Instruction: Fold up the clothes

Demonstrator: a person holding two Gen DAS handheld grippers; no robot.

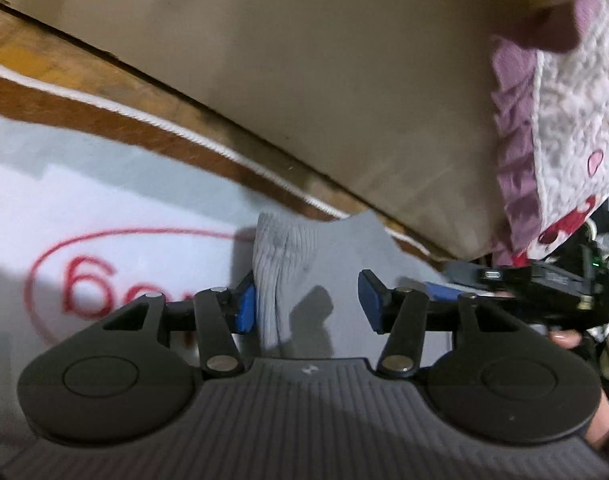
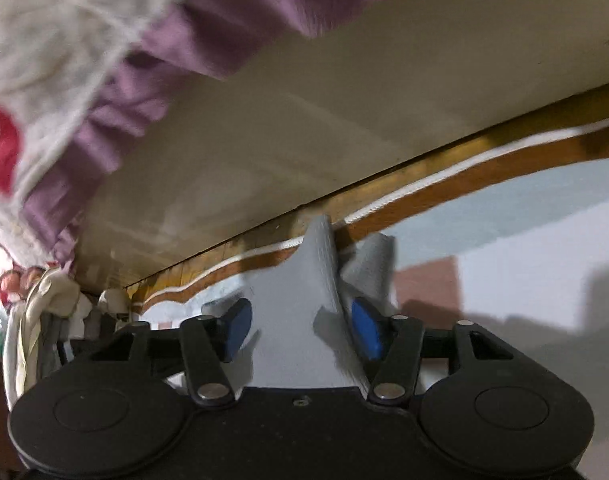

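A small grey garment (image 1: 304, 280) with a ribbed cuff lies on a white mat with red print (image 1: 84, 248). In the left wrist view it sits between the blue pads of my left gripper (image 1: 310, 300), whose jaws stand wide apart; the left pad (image 1: 246, 308) touches the ribbed edge. In the right wrist view the same grey garment (image 2: 300, 320) rises in a peak between the open jaws of my right gripper (image 2: 300, 328). The right gripper's body also shows in the left wrist view (image 1: 544, 280), close on the right.
A beige wall (image 1: 324, 80) runs behind the brown mat border with white trim (image 1: 144, 120). A quilted cover with a purple frill (image 1: 544, 120) hangs at the right; it fills the upper left of the right wrist view (image 2: 104, 80). Cloth clutter (image 2: 36, 320) lies at far left.
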